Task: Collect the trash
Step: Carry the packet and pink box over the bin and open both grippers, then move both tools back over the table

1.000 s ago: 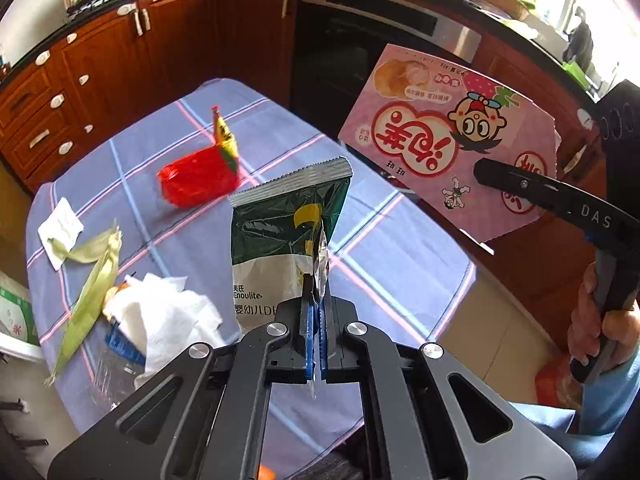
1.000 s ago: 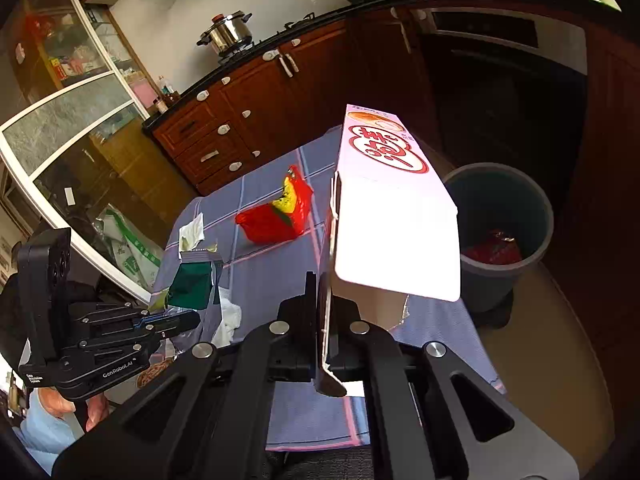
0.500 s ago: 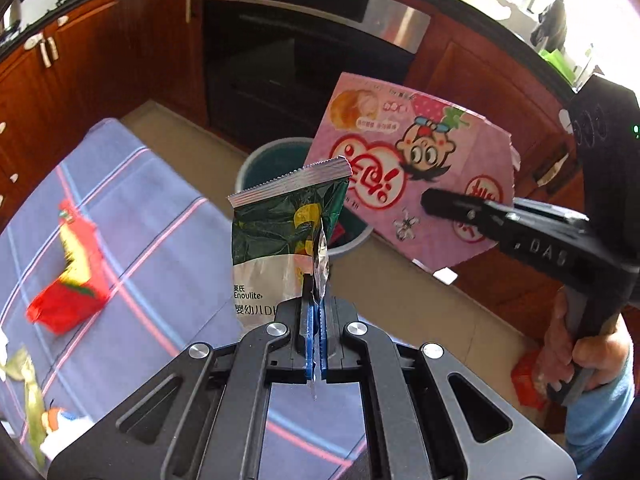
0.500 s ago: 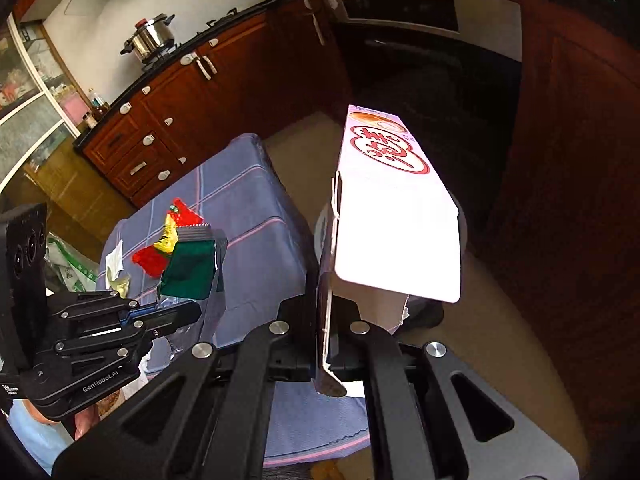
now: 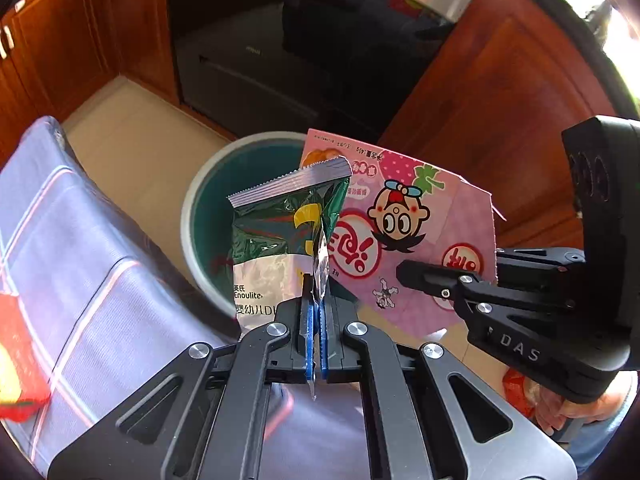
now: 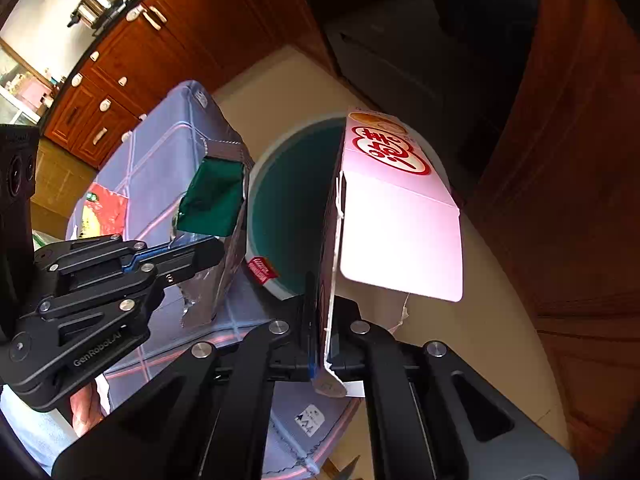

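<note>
Two grippers side by side, both angled steeply down toward the floor. Left gripper (image 5: 316, 300) at lower centre of its own frame, blue pads pinched tight on the torn foil edge of a crinkled green-and-white foil snack pouch (image 5: 280, 236); pouch upright, serrated silver seal on top, a yellow mark on the green part, printed lettering on the white part. Right gripper (image 6: 320, 300) at lower centre of its frame, clamped flat on the lower edge of a flattened pink cardboard snack box (image 6: 396, 216); box upright, red-and-white round logo near its top, one plain flap bent out to the right.

Just beyond both, low on the tan floor, a round grey trash bin with a teal inside (image 5: 208, 200), centre of each frame, partly hidden behind pouch and box. Left of it, a table under a blue checked cloth (image 5: 80, 240).

Left view only: printed face of the box (image 5: 400, 220) with a cartoon face and strawberry, the right gripper (image 5: 404, 272) seen from the side, a hand (image 5: 560, 412) under it at lower right, a blurred red wrapper (image 5: 16, 360) at the left edge.

Right view only: the left gripper (image 6: 216, 246) from the side at left, the pouch's (image 6: 212, 200) plain green back, a red-and-yellow wrapper (image 6: 104, 208) on the cloth (image 6: 168, 148), a small red packet (image 6: 262, 270) at the bin's (image 6: 288, 208) near rim, brown cabinets and a steel pot (image 6: 96, 0) upper left.
</note>
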